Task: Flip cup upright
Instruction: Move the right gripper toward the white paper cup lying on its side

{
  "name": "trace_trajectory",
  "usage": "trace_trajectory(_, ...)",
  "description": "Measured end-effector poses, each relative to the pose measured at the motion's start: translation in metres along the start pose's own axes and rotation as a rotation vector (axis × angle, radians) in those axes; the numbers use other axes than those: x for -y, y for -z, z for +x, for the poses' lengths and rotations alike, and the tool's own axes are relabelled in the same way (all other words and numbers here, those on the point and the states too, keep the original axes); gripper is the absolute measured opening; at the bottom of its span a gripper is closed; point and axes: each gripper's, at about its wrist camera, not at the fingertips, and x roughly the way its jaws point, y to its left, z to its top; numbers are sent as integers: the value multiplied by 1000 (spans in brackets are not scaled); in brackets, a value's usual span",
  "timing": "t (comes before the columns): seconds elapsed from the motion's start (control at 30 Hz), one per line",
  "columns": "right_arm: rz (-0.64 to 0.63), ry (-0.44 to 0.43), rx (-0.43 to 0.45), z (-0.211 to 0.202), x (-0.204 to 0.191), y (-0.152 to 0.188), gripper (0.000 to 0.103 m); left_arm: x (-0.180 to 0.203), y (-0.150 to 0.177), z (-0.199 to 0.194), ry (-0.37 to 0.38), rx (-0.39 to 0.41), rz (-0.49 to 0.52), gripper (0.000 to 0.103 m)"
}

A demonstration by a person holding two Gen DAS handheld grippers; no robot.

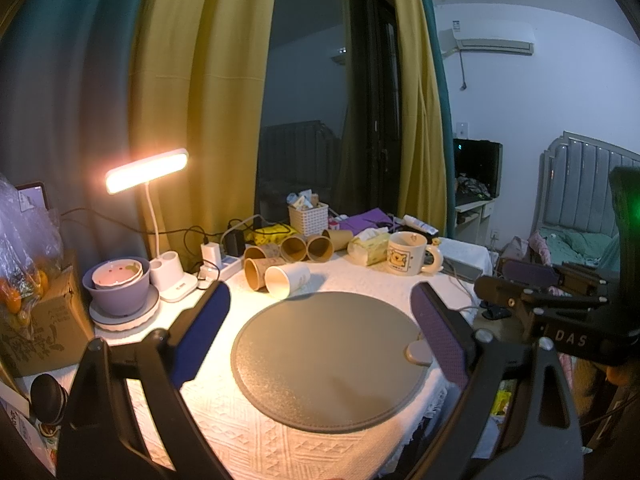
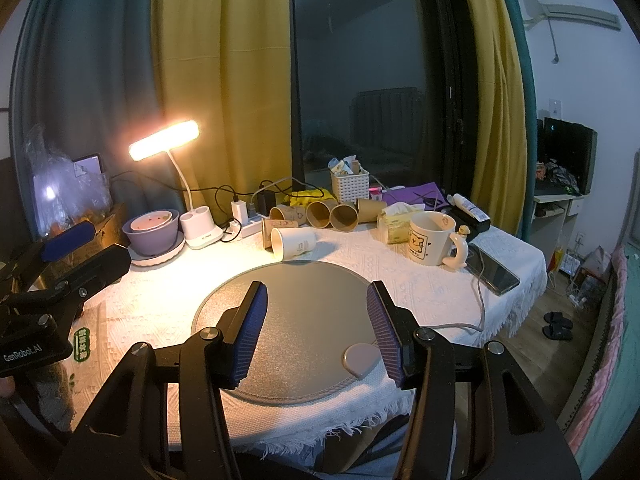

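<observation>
- The white paper cup (image 1: 287,279) (image 2: 295,242) lies on its side on the white textured tablecloth (image 1: 248,432) (image 2: 404,276), just beyond the far edge of the round grey grainy mat (image 1: 328,364) (image 2: 304,304), its open mouth turned toward the cameras and to the left.
- Brown kraft-paper cups (image 1: 306,248) (image 2: 332,214) lie tipped over behind it, one touching its side.
- The left gripper (image 1: 320,328) hovers over the mat, its ribbed blue-padded fingers (image 1: 202,334) spread wide, holding nothing.
- The right gripper (image 2: 316,330) hangs above the mat's near half, fingers (image 2: 250,332) likewise apart and empty.
- A glossy cream ceramic mug with a bear print (image 1: 408,254) (image 2: 432,240) stands upright to the right.
- A lit bar-shaped desk lamp (image 1: 147,171) (image 2: 164,140) glows at the left.
</observation>
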Motion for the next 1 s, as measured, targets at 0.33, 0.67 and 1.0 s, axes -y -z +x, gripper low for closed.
trace_trajectory(0.33,-8,-24,-48,29,5,3,55,4,0,44,31,-112,107,93)
trace_trajectory(0.67,15,-47,-134,103,30,-8,69,-18,-2,120,-23,-230,118,93)
trace_trajectory(1.0,37,-65,-197,177,61,-28,69,-30,-15,203,-46,-328,117,93)
